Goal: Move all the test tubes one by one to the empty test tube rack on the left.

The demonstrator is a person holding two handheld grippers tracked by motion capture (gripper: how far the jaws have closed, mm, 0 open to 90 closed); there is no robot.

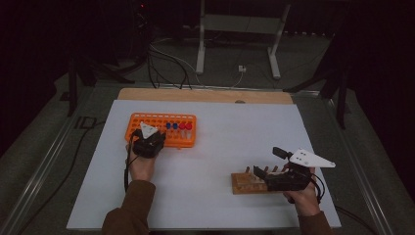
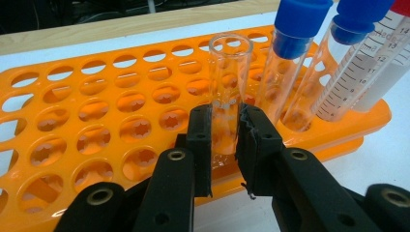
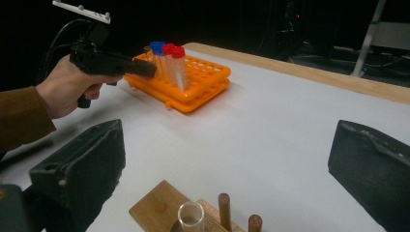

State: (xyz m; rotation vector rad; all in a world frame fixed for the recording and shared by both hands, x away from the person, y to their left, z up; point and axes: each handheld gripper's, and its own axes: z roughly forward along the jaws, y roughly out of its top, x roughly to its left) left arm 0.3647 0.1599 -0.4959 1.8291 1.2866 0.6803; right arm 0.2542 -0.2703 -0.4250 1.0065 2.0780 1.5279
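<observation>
An orange tube rack [image 1: 147, 119] [image 2: 96, 121] stands at the table's left, with two blue-capped tubes [image 2: 295, 29] and red-capped tubes [image 1: 185, 126] at its right end. My left gripper [image 1: 148, 142] [image 2: 225, 140] is shut on a clear uncapped tube [image 2: 231, 67] that stands upright at the rack's near edge. Whether its bottom sits in a hole is hidden by the jaws. At the near right lies a wooden peg rack [image 1: 243, 183] [image 3: 157, 205] with a clear tube [image 3: 191, 215] in it. My right gripper [image 1: 269, 162] [image 3: 227, 164] hovers open over it, holding nothing.
The white table sheet [image 1: 225, 142] stretches between the two racks. A wooden strip [image 1: 205, 95] borders its far edge. Cables and a metal stand [image 1: 240, 34] lie on the floor beyond. Upright pegs [image 3: 223, 208] rise from the wooden rack beside the clear tube.
</observation>
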